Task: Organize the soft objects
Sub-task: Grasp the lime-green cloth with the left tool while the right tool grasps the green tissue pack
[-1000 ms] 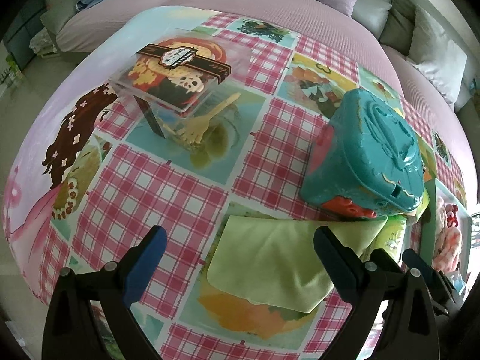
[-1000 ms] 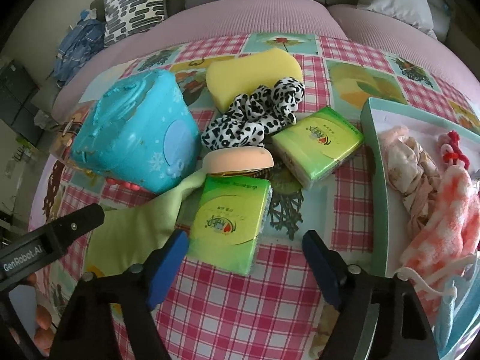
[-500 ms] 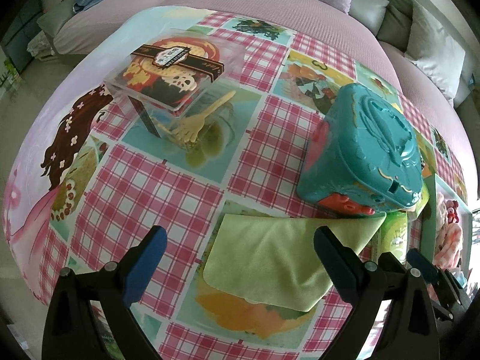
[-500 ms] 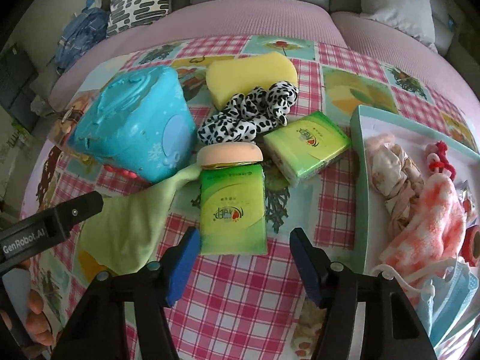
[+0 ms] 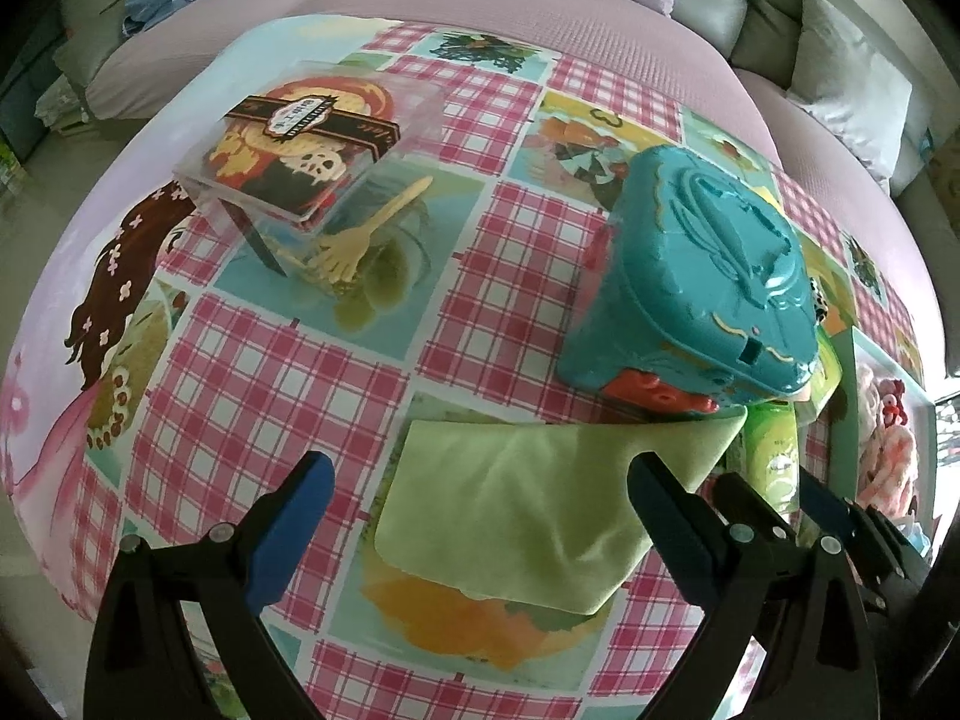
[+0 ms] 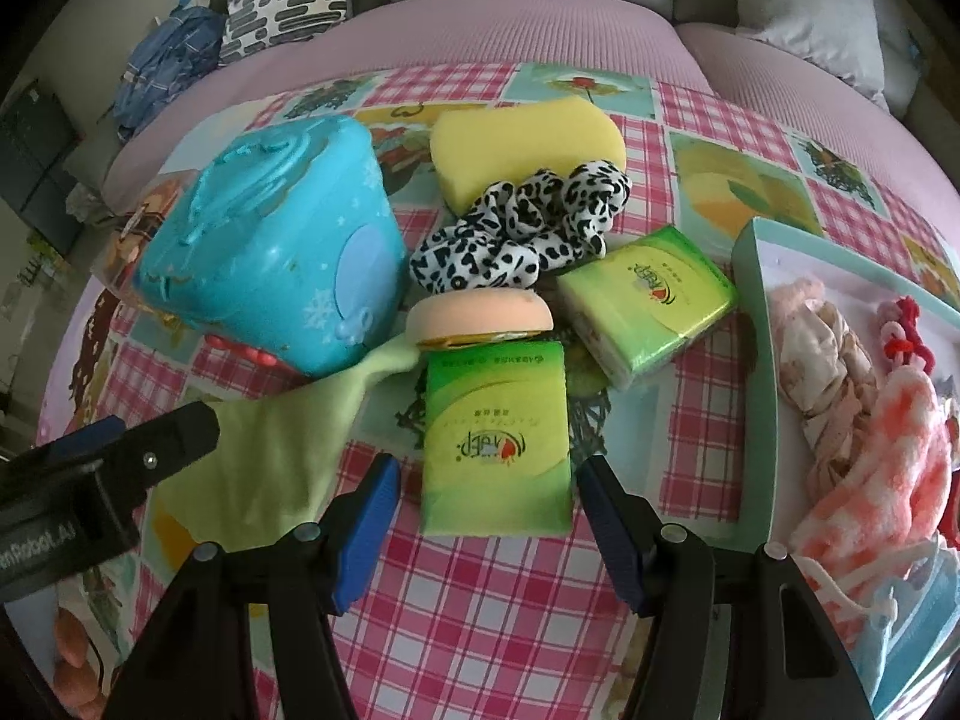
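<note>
Tissue pack (image 6: pixel 495 441) lies just in front of the teal toy box (image 6: pixel 270 246), between the right gripper's (image 6: pixel 486 501) spread, empty jaws. Risk imo: squeezing the slick wrapper off-center could squirt it sideways into the green cloth (image 6: pixel 270 450). Left gripper (image 5: pixel 480 501) gapes empty too.

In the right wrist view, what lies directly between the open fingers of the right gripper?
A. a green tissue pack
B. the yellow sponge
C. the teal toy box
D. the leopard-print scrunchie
A. The green tissue pack lies lengthwise between the spread fingers of the right gripper, which has not closed on it.
</note>
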Motion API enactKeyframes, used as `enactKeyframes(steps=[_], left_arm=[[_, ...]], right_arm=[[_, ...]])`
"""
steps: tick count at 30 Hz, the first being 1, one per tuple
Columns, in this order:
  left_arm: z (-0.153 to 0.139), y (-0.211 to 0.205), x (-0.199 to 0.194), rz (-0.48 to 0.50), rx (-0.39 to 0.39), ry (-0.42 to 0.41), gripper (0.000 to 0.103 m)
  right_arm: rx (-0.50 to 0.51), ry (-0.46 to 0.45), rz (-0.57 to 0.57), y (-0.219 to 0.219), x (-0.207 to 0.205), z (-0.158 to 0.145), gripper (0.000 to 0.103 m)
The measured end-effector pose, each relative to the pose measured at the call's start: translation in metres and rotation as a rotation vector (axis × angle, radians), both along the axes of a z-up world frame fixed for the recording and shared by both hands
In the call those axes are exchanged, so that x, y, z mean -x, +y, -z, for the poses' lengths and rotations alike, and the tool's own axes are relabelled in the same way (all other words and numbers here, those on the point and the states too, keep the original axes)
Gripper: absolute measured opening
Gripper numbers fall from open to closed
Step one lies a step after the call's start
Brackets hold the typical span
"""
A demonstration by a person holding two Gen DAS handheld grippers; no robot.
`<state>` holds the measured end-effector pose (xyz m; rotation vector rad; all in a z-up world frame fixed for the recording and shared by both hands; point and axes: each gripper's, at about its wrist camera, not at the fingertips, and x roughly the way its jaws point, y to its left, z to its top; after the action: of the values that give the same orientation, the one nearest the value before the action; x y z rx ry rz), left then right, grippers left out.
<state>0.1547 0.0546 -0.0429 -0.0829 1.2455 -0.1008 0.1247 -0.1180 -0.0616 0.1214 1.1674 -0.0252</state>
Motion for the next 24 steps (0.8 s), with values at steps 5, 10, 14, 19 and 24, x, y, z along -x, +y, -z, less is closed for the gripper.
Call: enactKeyframes(steps=[5,10,14,19,24], left_arm=[[0.002,-0.006,-0.002,0.028,0.007,0.006,0.098],[0.005,-0.015,-0.002,0.073,0.027,0.024,0.098],[0.011,-0.026,-0.002,0.108,0.020,0.041,0.098],[0.020,-0.040,0.002,0.148,-0.039,0.065,0.098],[0.027,-0.051,0.001,0.172,-0.099,0.074,0.098]], right_arm=[[0.007,-0.003,0.002,-0.001,-0.005,0.000,0.050],[-0.010,0.007,-0.004,-0.003,0.000,0.000,0.050],[-0.008,0.017,0.004,-0.008,0.006,0.000,0.050],[-0.012,0.025,0.023,-0.018,0.020,-0.002,0.050],[-0.018,0.029,0.044,-0.032,0.032,-0.005,0.050]])
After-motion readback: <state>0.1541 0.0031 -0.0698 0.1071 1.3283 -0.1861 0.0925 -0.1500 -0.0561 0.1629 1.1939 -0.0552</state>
